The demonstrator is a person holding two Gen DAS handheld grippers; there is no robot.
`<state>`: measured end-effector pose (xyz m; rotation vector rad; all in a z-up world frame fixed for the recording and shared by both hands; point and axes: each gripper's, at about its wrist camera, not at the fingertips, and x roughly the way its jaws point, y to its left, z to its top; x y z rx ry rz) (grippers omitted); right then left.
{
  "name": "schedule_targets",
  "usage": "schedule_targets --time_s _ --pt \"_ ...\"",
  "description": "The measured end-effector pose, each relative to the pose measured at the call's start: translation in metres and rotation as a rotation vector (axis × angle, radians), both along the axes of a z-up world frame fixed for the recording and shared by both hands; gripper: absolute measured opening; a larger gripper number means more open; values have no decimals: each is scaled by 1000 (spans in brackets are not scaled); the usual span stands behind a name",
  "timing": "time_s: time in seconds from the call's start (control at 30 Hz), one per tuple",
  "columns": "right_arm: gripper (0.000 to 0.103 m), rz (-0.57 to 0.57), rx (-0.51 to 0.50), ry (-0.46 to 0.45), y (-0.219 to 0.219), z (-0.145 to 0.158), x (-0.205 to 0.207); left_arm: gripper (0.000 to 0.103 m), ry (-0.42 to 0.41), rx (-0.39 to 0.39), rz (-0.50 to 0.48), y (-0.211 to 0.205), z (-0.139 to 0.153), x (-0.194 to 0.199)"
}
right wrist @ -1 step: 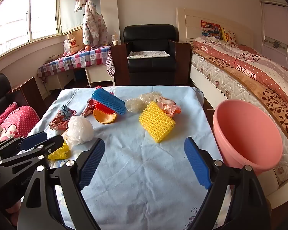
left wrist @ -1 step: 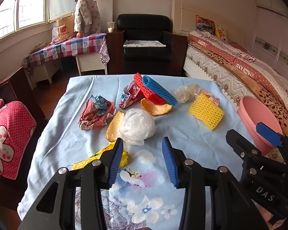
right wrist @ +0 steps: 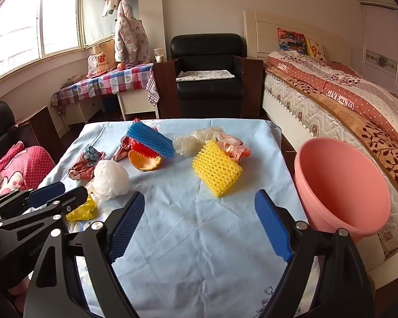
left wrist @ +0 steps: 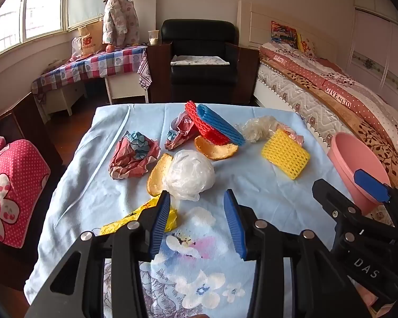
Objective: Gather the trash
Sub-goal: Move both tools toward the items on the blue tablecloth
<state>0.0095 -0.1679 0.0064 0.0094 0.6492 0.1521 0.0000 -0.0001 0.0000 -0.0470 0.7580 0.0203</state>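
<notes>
Bedroom setting; your work surface is the table [right wrist: 199, 238] under a pale blue cloth, with the bed along its right side and the pink basin [right wrist: 342, 185] standing off the table's right edge, empty as far as its interior shows.

Trash lies scattered over the far half of the table; nothing has been collected yet, by the look of the basin.

Your left gripper [left wrist: 196, 222] holds nothing; its fingers stand moderately apart. The white plastic bag ball [left wrist: 189, 173] lies directly ahead of them, just beyond the tips, roughly centred on the gap; a yellow wrapper [left wrist: 135, 217] lies partly under the left finger, and an orange peel [left wrist: 156, 175] touches the ball on its left.

Your right gripper [right wrist: 199, 228] also holds nothing; its fingers are spread wide. The yellow foam net [right wrist: 216, 171] lies ahead and slightly right of centre, near but clear of the tips; its long axis runs diagonally, from far-left to near-right; the basin is just to its right.

Judgement: the left gripper is nearer the bag ball, the right nearer the foam net; for the net, you would likely need to turn the fingers across its short side; for the ball, advance straight, taking care not to pinch the peel or the cloth.
</notes>
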Motion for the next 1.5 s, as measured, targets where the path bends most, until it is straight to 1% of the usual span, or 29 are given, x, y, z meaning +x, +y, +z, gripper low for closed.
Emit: schedule_targets --time_s 1.17,1.5 --pt "86 -13 -6 0 -3 3 -4 42 -6 3 -8 -2 -1 -4" --pt "86 -13 -4 -3 -4 4 -6 42 -7 4 -8 -2 3 -5"
